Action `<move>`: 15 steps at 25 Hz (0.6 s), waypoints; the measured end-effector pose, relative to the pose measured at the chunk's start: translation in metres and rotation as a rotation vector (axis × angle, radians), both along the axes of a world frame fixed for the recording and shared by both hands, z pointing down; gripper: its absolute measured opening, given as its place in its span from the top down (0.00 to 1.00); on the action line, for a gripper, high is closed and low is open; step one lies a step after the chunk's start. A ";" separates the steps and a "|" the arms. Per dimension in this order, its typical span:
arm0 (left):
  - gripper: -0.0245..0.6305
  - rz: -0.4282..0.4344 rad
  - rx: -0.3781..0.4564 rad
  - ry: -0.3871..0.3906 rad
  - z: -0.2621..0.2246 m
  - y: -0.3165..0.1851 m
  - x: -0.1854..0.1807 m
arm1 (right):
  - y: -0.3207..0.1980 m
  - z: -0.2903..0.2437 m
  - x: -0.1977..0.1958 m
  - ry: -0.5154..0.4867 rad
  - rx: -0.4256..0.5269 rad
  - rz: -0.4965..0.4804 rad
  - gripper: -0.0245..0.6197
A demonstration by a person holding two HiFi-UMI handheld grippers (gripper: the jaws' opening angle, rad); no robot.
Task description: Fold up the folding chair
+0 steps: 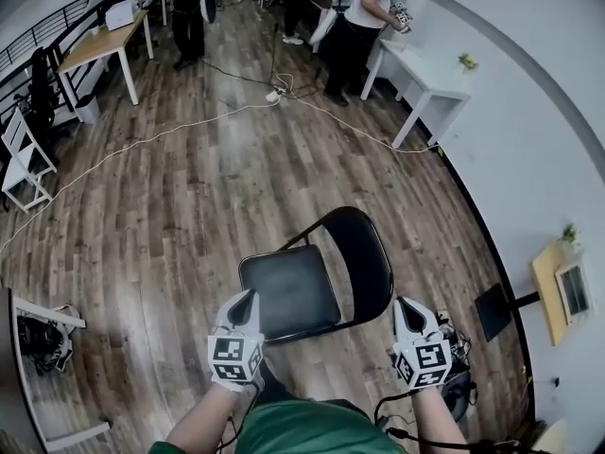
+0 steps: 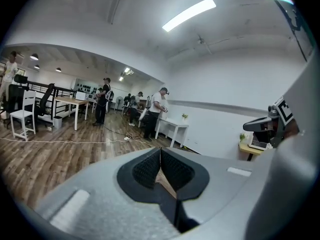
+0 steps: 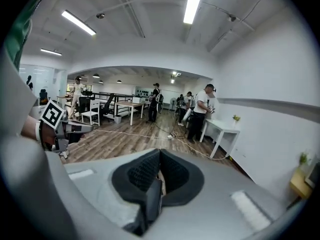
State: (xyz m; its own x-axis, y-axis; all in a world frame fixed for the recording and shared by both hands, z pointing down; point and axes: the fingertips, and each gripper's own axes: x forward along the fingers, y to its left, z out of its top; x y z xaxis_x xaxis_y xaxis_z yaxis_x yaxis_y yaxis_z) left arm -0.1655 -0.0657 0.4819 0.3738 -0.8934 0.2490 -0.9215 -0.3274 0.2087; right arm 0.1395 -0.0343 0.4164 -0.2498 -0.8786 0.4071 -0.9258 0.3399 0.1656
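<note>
The black folding chair (image 1: 293, 291) stands unfolded on the wood floor just in front of me, its seat level and its rounded backrest (image 1: 364, 253) on the right side. My left gripper (image 1: 249, 297) is shut and empty, and its tips show over the seat's near left edge. My right gripper (image 1: 403, 304) is also shut and empty, close beside the backrest's near right edge. The left gripper view shows shut jaws (image 2: 160, 151) with nothing between them, and the right gripper (image 2: 272, 121) off to the side. The right gripper view shows shut jaws (image 3: 159, 154) and the left gripper (image 3: 60, 126).
A white cable (image 1: 142, 145) runs across the floor. A white table (image 1: 430, 74) stands by the right wall with a person (image 1: 364, 17) at it. A small yellow-topped stand (image 1: 548, 287) is at the right, a white chair (image 1: 24, 159) at the left, a white rack (image 1: 38, 334) at lower left.
</note>
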 end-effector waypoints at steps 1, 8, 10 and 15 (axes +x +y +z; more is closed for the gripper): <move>0.94 0.002 -0.010 -0.003 0.005 -0.004 -0.004 | -0.003 0.002 -0.002 0.014 -0.004 0.005 0.96; 0.94 -0.004 -0.083 -0.058 0.044 -0.022 -0.025 | -0.023 0.018 -0.025 0.205 0.006 -0.100 0.96; 0.94 -0.013 -0.104 -0.065 0.052 -0.025 -0.028 | -0.031 0.021 -0.020 0.187 -0.007 -0.095 0.96; 0.94 -0.039 -0.128 -0.045 0.058 -0.033 -0.024 | -0.058 0.028 0.004 0.156 -0.022 -0.105 0.96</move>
State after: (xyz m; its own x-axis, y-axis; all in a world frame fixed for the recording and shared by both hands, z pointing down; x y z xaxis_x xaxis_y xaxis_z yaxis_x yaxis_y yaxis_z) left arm -0.1891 -0.0990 0.5398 0.3249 -0.8671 0.3775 -0.9425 -0.2641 0.2047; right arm 0.1435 -0.0918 0.4449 -0.2716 -0.8415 0.4670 -0.8487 0.4383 0.2961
